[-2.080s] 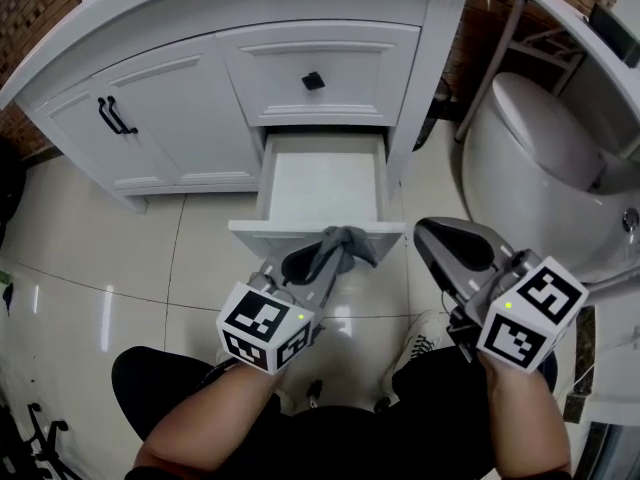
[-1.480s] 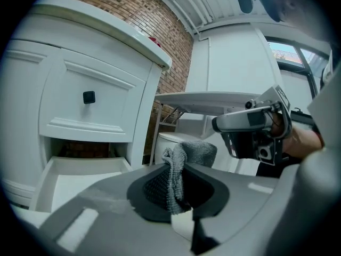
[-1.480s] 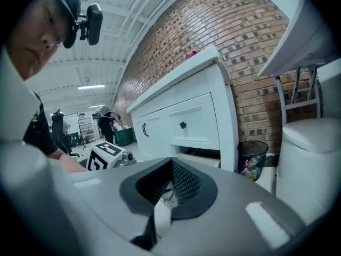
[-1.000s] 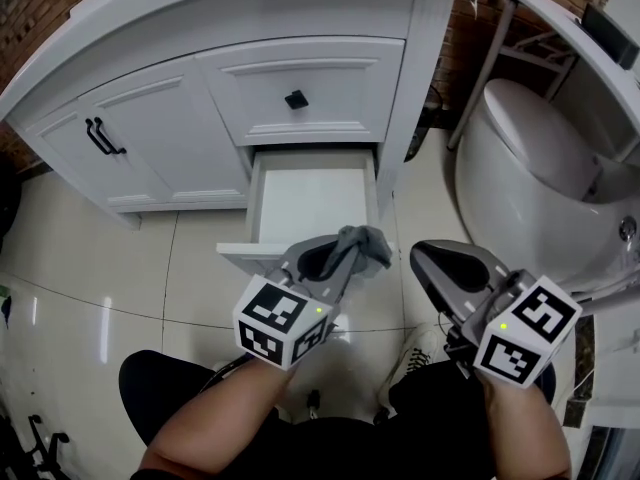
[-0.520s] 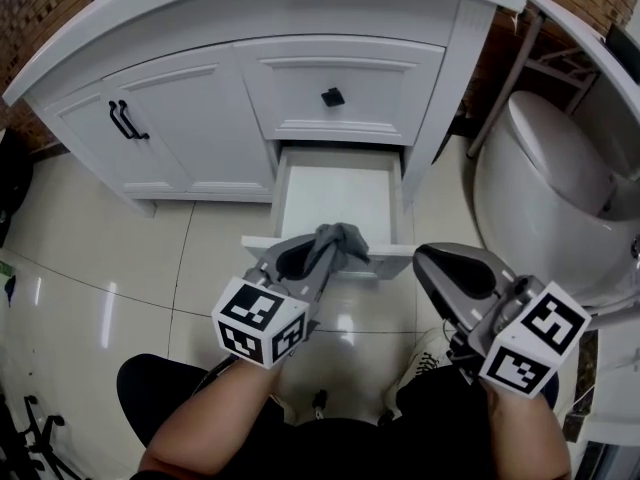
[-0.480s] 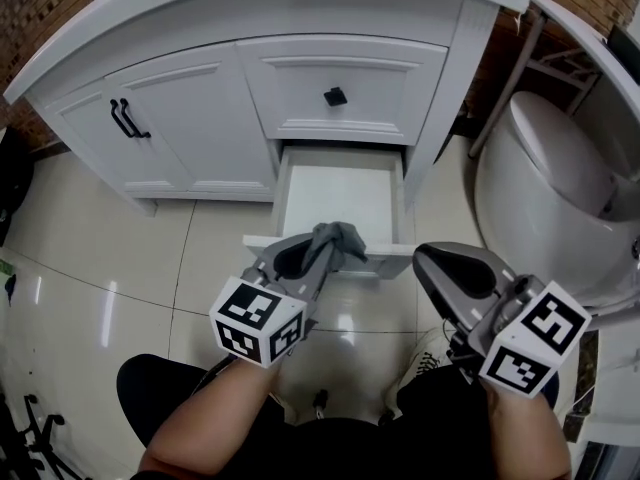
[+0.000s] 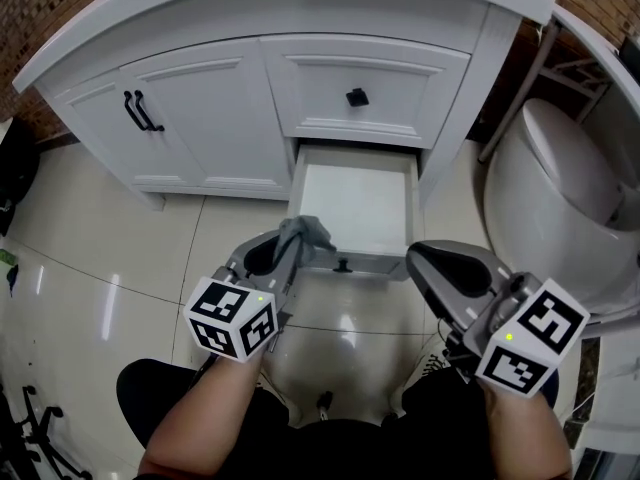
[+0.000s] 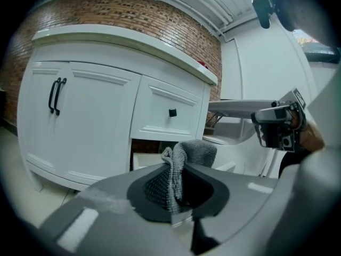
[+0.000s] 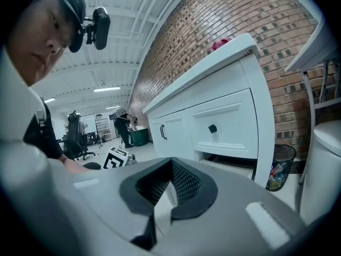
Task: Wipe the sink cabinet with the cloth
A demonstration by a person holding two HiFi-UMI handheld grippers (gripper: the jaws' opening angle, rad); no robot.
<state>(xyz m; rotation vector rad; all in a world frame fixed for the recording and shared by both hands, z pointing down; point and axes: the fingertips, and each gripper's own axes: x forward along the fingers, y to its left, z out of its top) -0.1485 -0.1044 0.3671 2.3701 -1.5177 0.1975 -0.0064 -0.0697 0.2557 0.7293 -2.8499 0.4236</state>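
Seen from the head view, one white wooden sink cabinet (image 7: 210, 138) carries two black bar handles (image 7: 140, 111) on its paired doors and one black square knob (image 7: 357, 97) on the shut upper drawer (image 7: 400, 93). One open lower drawer (image 7: 355, 203) is pulled out over the glossy cream tiled floor (image 7: 100, 258). Two grippers sit in front. The left gripper (image 7: 283, 248) pinches one grey knitted cloth (image 7: 303, 232) by that drawer's front left corner. The right gripper (image 7: 440, 263), well apart, hangs over bare floor near the white ceramic toilet (image 7: 560, 188).

Along the left gripper view, the left gripper (image 8: 178, 193) has its jaws clamped on the cloth (image 8: 194, 151), whose bunched end stands above the tips. Whether the cloth touches the drawer cannot be told. The cabinet (image 8: 106, 127) top overhangs the doors.

Along the right gripper view, the right gripper (image 9: 169, 167) has its jaws pressed together with nothing between them. Only here appear one red object (image 9: 220, 44) on the cabinet (image 9: 213, 121) top edge and one dark waste bin (image 9: 279, 167) just beside the cabinet's end. Open floor stretches left.
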